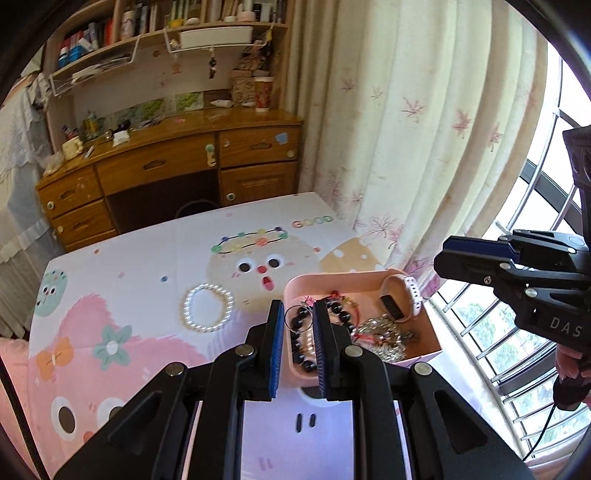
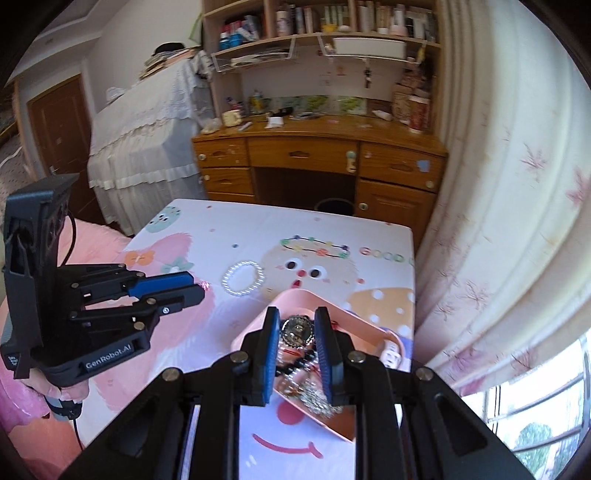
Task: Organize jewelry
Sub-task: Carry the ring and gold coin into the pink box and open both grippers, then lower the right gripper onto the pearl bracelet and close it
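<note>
Left gripper [image 1: 298,347] jaws parted, empty, above pink tray [image 1: 369,277] | right gripper [image 2: 297,354] likewise | black bead bracelet [image 1: 301,332] inside tray: light, limp, slippery; pinch across strand | pearl bracelet [image 1: 208,308] beside tray

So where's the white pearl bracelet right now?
The pearl bracelet lies flat on the cartoon-print tablecloth, outside and to the left of the pink tray of jewelry in the left wrist view, beside the printed round-eyed face.

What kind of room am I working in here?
Likely a bedroom or study: a wooden desk under a cluttered bookshelf, floral curtains by a barred window.
</note>
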`<state>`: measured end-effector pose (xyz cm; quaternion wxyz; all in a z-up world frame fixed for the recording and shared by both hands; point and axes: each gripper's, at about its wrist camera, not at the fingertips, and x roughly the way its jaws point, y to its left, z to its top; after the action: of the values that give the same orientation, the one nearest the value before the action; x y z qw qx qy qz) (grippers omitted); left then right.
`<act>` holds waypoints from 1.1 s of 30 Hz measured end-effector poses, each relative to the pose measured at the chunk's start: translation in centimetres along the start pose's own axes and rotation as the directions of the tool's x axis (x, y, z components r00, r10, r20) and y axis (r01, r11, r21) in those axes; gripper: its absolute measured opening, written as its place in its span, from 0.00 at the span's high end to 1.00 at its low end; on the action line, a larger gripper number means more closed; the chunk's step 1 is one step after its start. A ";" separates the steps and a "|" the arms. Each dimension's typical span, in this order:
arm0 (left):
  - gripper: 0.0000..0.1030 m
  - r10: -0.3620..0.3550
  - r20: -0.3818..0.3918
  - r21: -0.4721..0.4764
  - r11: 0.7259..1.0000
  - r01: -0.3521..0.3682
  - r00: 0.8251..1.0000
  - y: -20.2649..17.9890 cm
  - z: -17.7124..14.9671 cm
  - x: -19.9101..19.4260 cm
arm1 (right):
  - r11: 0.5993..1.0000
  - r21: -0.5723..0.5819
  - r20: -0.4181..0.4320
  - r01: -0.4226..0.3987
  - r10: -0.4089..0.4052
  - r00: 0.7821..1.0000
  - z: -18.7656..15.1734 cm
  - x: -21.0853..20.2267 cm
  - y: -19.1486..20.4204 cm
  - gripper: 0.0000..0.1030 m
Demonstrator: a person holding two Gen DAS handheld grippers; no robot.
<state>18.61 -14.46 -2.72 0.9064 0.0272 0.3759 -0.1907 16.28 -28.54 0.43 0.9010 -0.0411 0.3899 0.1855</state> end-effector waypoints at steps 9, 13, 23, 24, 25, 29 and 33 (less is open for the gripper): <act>0.60 0.020 0.021 0.005 1.000 -0.020 1.000 -2.3 1.3 1.0 | 0.995 0.086 -0.008 0.051 -0.051 0.999 -1.7 -0.4 -2.8 0.81; 0.20 0.054 0.008 -0.007 0.999 -0.054 0.999 -1.7 1.5 1.0 | 0.990 0.117 -0.027 0.077 -0.074 0.997 -2.0 -0.2 -3.4 0.81; 0.20 0.126 -0.129 -0.116 0.983 -0.142 0.984 3.0 0.5 2.4 | 0.987 0.143 -0.063 0.072 -0.063 0.996 -2.2 1.0 -3.5 0.73; 0.20 0.137 -0.135 -0.121 0.981 -0.154 0.981 3.5 0.4 2.4 | 0.987 0.146 -0.069 0.063 -0.053 0.996 -2.2 1.2 -3.4 0.72; 0.20 0.148 -0.141 -0.126 0.978 -0.166 0.979 3.9 0.2 2.5 | 0.988 0.146 -0.074 0.056 -0.046 0.996 -2.1 1.3 -3.2 0.72; 0.20 0.166 -0.170 -0.153 0.969 -0.192 0.971 5.9 -0.2 2.9 | 0.990 0.136 -0.084 0.036 -0.025 0.996 -1.5 2.2 -2.6 0.72; 0.20 0.173 -0.202 -0.180 0.961 -0.210 0.964 7.9 -0.5 3.6 | 0.989 0.146 -0.093 0.014 0.000 0.996 -0.7 3.4 -1.9 0.72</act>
<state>23.49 -8.18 -6.26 0.8800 -0.0100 0.4712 -0.0595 18.61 -29.48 -2.61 0.8833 0.0150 0.4435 0.1512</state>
